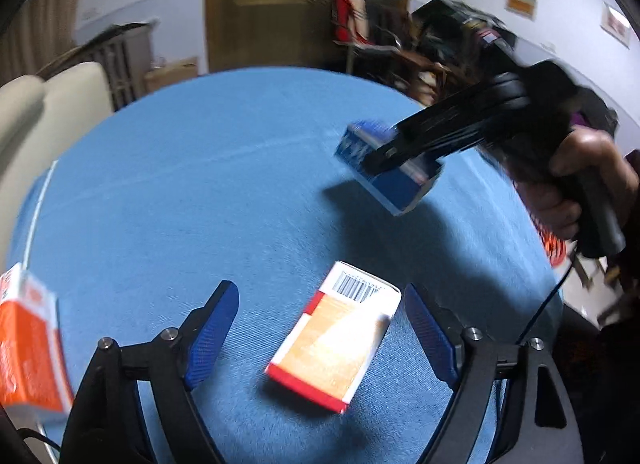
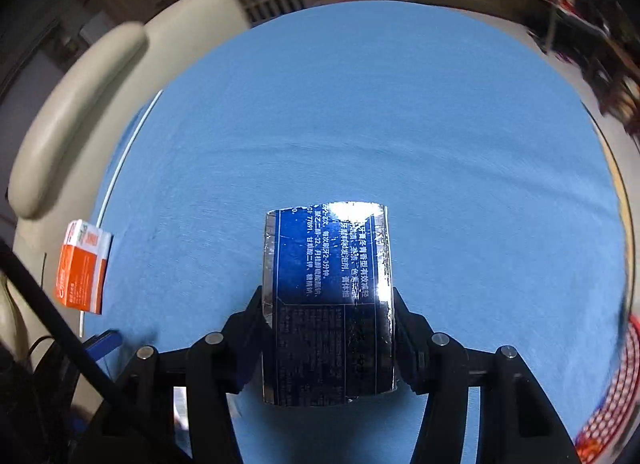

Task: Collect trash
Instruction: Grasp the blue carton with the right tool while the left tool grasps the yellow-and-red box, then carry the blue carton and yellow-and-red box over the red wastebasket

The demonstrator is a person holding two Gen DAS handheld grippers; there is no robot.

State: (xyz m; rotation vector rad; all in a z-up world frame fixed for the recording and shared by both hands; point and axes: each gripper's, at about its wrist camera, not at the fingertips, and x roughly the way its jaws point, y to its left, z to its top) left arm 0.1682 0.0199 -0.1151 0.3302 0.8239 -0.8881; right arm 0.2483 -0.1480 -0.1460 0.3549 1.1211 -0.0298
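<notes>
While your right gripper clamped the blue carton at lower centre, your left gripper stood apart around the orange box at bottom centre, seemingly light, crushable cardboard best pinched across its long sides.

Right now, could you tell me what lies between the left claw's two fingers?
The orange-and-white box lies on the blue tablecloth between the open left claw fingers, untouched by either pad, seen in the left wrist view.
</notes>
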